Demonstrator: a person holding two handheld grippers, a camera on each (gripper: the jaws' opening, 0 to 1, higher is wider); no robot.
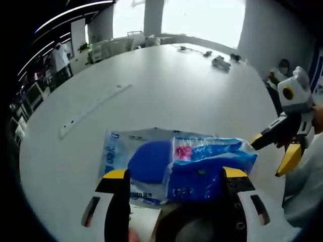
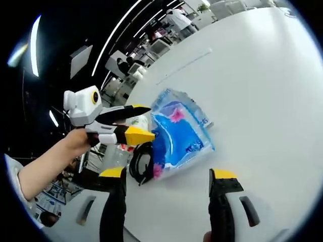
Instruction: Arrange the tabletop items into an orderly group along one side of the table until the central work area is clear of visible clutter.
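On the white round worktop (image 1: 166, 96), 2 plastic packs lie stacked just ahead of the left hand-held gripper (image 1: 174, 176): a clear packet with a blue oval inside (image 1: 136, 161) underneath, and a blue tissue pack (image 1: 212, 164) with a pink flower mark overlapping its right part. The left hand-held gripper has its 2 yellow-tipped jaws spread wide, 1 on each side of the packs' near edge, and whether the tips touch the plastic cannot be told. A black cable (image 1: 186, 222) curls between those jaws, close below the packs. To the right of the left hand-held gripper, the right hand-held gripper (image 1: 277, 148) comes in with its jaws parted, its tips just beside the right end of the blue tissue pack. In the right gripper view, the right hand-held gripper (image 2: 169, 176) stands wide with nothing between its jaws, and the blue tissue pack (image 2: 179, 136) lies just ahead of it, the clear packet (image 2: 171, 101) sticking out beyond. The black cable (image 2: 140, 164) loops at the packs' left edge, near the left jaw. The left hand-held gripper (image 2: 146, 123) sits to the left of the packs, held by a person's hand (image 2: 78, 141), jaws apart around the packs' left corner. Farther ahead of the left hand-held gripper, a long clear ruler (image 1: 93, 108) lies flat, well apart from the packs, and small dark items (image 1: 221, 61) rest near the far edge.
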